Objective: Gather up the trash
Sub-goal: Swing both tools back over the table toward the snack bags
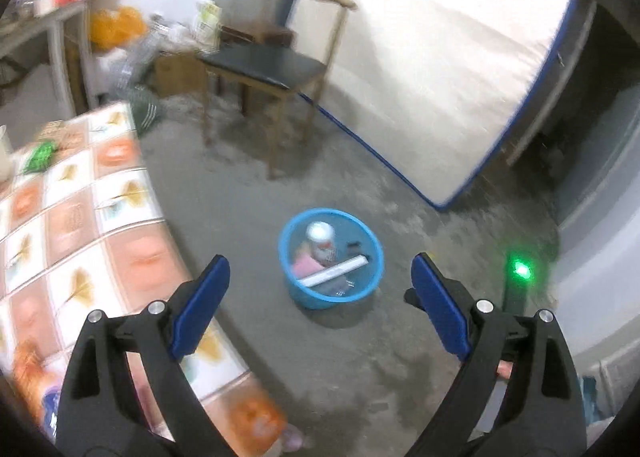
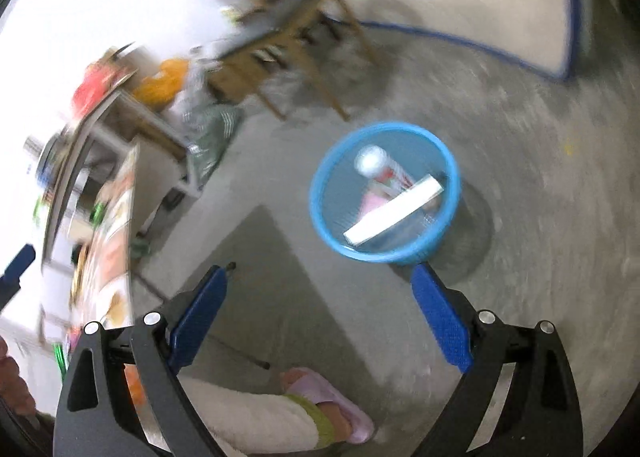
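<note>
A blue mesh basket (image 1: 362, 289) stands on the grey floor and holds a white-capped can (image 1: 320, 235), a long white box (image 1: 340, 269) and a pink item. My left gripper (image 1: 320, 269) hangs open above and in front of it, empty. In the right wrist view the same basket (image 2: 320, 213) sits just beyond my right gripper (image 2: 320, 275), which is also open and empty. The can (image 2: 370, 161) and the white box (image 2: 394, 209) lie inside. Green trash (image 1: 40, 155) lies on the table at far left.
A table with a patterned orange cloth (image 1: 80, 225) runs along the left. A wooden chair (image 1: 272, 69) and a leaning mattress (image 1: 440, 57) stand behind the basket. Clutter and bags (image 1: 116, 25) fill the back left. A person's leg and pink slipper (image 2: 320, 405) are below the right gripper.
</note>
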`<state>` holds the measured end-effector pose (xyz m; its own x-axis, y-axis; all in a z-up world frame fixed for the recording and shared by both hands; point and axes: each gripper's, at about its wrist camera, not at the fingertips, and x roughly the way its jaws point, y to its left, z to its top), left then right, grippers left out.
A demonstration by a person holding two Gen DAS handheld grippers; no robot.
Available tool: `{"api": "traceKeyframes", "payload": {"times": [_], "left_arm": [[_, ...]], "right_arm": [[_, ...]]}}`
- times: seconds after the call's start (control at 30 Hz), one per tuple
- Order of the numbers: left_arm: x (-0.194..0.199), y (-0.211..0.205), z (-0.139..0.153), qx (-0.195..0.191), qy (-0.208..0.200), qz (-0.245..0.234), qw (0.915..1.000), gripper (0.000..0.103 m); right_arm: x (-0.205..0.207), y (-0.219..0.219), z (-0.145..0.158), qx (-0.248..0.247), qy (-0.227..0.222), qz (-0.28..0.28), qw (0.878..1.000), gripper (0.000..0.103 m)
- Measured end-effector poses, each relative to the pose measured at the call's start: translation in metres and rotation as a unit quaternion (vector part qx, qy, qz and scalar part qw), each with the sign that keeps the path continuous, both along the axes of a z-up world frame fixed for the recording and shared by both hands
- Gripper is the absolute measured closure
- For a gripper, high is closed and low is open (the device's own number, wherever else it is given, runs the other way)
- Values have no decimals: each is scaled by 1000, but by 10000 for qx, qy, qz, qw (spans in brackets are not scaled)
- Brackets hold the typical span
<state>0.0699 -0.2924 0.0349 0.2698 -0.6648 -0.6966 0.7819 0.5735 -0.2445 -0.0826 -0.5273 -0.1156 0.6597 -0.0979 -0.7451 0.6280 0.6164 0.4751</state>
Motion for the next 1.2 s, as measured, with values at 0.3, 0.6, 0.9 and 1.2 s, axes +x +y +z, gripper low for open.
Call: {"api": "traceKeyframes", "payload": {"times": [0.3, 0.6, 0.9, 1.2], "left_arm": [[-3, 139, 21, -520, 182, 1802, 9821, 13], [3, 227, 26, -539, 247, 2863, 9563, 11], [-13, 325, 29, -344, 32, 3947, 9182, 9], [-29, 391, -7, -660, 330, 4253, 9020, 9]], "right_arm": [[60, 97, 107, -1250, -619, 1145, 9836, 7], [95, 172, 159, -1921, -588, 1831, 9624, 7], [116, 253, 179, -2847, -202, 2483, 9257, 7], [106, 277, 163, -3125, -53, 3268, 8919, 7]]}}
